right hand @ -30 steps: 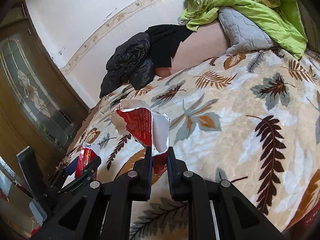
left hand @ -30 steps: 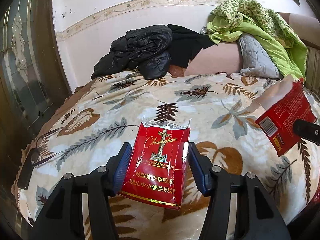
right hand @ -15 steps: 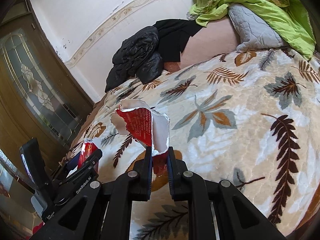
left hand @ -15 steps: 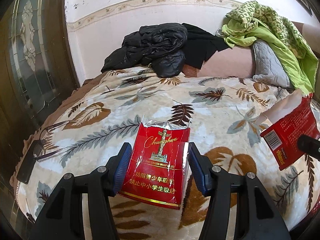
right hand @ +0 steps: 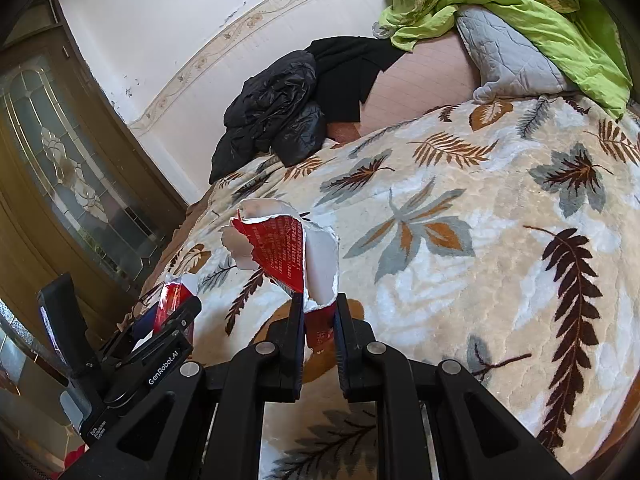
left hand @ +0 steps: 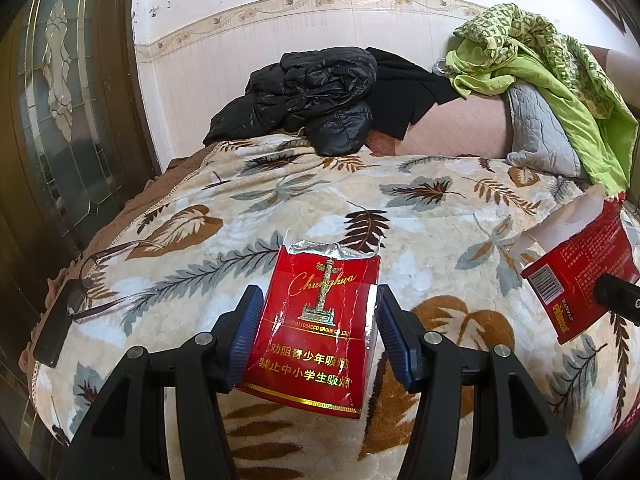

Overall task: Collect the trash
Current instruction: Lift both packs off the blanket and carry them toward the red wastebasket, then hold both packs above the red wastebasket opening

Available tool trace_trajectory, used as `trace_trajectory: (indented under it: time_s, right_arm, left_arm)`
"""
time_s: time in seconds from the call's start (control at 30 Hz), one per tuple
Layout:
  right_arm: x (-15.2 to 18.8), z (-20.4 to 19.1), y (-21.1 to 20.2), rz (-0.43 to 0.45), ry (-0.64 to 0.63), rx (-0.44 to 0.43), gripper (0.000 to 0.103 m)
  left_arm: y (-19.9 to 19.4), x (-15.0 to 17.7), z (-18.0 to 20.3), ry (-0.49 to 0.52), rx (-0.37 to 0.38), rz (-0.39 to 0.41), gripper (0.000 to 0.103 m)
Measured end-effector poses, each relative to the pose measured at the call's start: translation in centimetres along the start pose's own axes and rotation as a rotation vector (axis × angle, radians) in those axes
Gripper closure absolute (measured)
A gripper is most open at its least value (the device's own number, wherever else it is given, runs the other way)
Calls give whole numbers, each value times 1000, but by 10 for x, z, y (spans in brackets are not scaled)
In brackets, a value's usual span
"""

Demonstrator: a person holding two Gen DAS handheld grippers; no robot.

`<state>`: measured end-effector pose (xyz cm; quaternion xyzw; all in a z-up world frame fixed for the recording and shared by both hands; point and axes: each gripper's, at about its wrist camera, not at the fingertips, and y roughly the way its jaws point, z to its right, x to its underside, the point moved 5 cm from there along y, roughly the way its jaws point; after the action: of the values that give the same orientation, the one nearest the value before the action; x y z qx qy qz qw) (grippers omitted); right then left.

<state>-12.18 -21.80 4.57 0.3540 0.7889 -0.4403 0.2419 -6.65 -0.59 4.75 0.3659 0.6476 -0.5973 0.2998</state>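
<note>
A torn red cigarette pack (left hand: pixel 316 320) with gold lettering and a silver foil top stands upright between the blue pads of my left gripper (left hand: pixel 314 336), which is shut on its sides. In the right wrist view the same pack (right hand: pixel 174 300) shows at lower left in that gripper. My right gripper (right hand: pixel 318 320) is shut on the lower edge of a torn red and white paper wrapper (right hand: pixel 284 256). From the left wrist view this wrapper (left hand: pixel 576 276) hangs at the right edge. Both items are held above the leaf-patterned blanket (left hand: pixel 280 200).
A pair of glasses (left hand: pixel 100 276) and a dark phone (left hand: pixel 52 328) lie at the blanket's left edge. Black jackets (left hand: pixel 316 96) are piled against the wall, with a green quilt (left hand: pixel 540 64) and grey pillow (left hand: pixel 540 132) at the right. A wooden glass-panelled door (left hand: pixel 60 100) stands left.
Both views have swung slightly, showing more of the wall and door at the left. The grips on the pack and wrapper are unchanged.
</note>
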Motion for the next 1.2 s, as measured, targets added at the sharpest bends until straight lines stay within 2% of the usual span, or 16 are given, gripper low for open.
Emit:
trace_trajectory:
  time_s: [0.2,0.33,0.4,0.63,0.8,0.93,1.2]
  right_arm:
    - [0,0,0,0,0,0,89]
    - [0,2,-1,3,9,1,89]
    - [-1,5,-3,8,25,1,89]
    - [-1,17,-32,48,89,12,89]
    - [2,28,-67,77,113,24,89]
    - [3,43,-102,113,142,34,89]
    - [11,90,-170,193,235,103,89]
  left_arm:
    - [0,0,1,-2,3,-1,47]
    - [-2,0,4,-14,54,2,47]
    - [-4,-1,9,-20,115,6,47]
    - [-24,-1,46,0,399,3,47]
    - [-44,-2,73,30,505,10,47]
    - [-64,-4,97,78,547,23,47]
    - [-92,-5,152,211,537,43,47]
